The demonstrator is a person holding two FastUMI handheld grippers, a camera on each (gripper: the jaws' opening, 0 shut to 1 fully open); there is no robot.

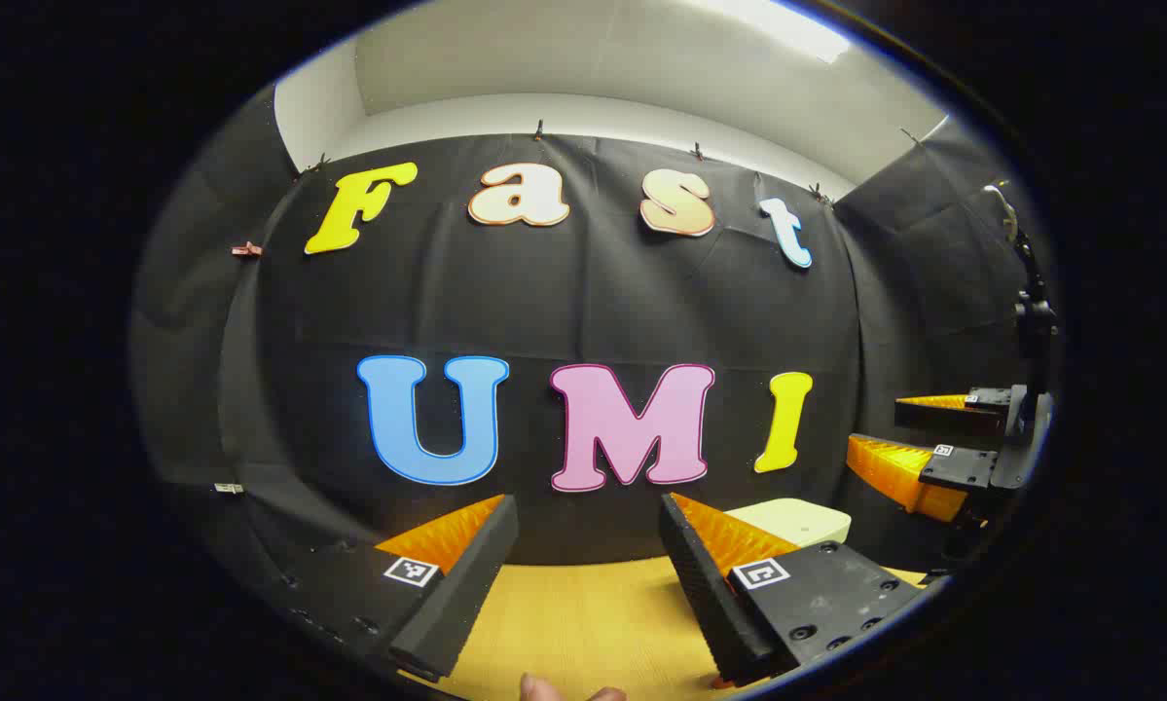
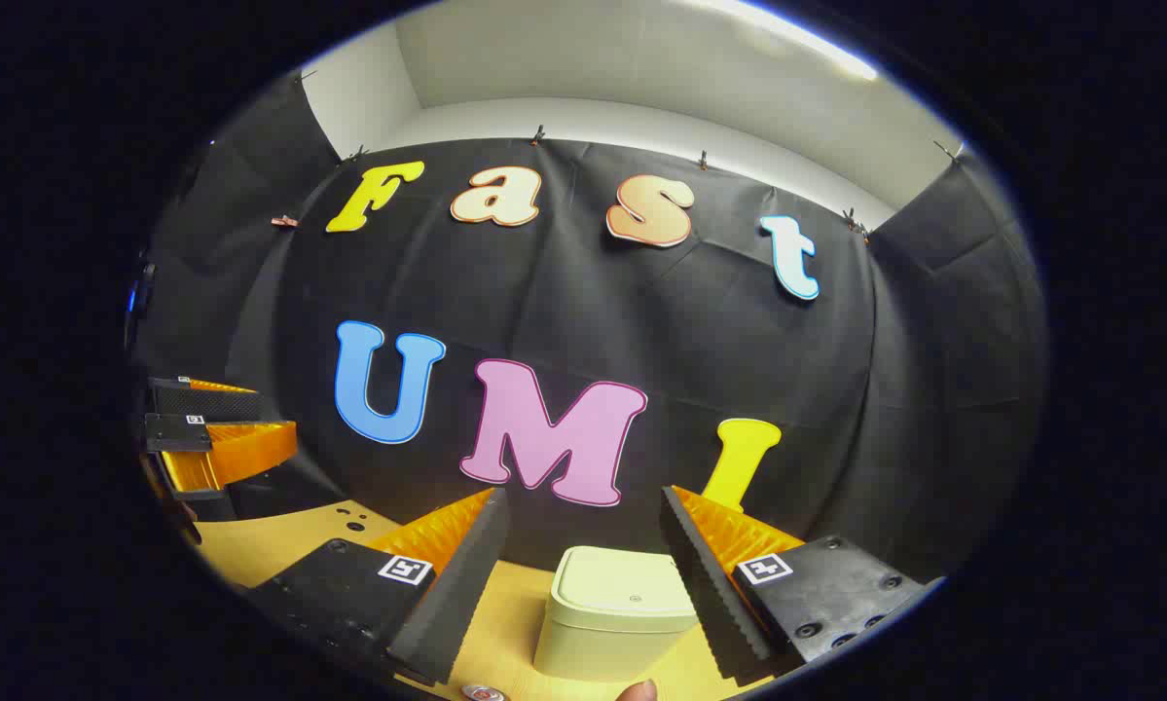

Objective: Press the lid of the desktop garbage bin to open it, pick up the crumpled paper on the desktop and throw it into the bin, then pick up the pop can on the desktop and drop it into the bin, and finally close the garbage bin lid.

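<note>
The pale green desktop bin (image 2: 622,608) stands on the wooden table with its lid down, close in front of my right gripper (image 2: 583,498) and between its open fingers without touching them. In the left gripper view the bin (image 1: 797,521) peeks out behind one finger, farther off to the right. My left gripper (image 1: 588,501) is open and holds nothing, hovering over the table. A small round red and silver rim (image 2: 481,693), perhaps the pop can's top, shows at the bottom edge of the right gripper view.
The wooden table (image 1: 583,623) runs up to the black cloth wall behind. The right gripper (image 1: 933,458) shows open at the right of the left gripper view. The left gripper (image 2: 213,438) shows open at the left of the right gripper view. Small holes (image 2: 349,521) mark the tabletop.
</note>
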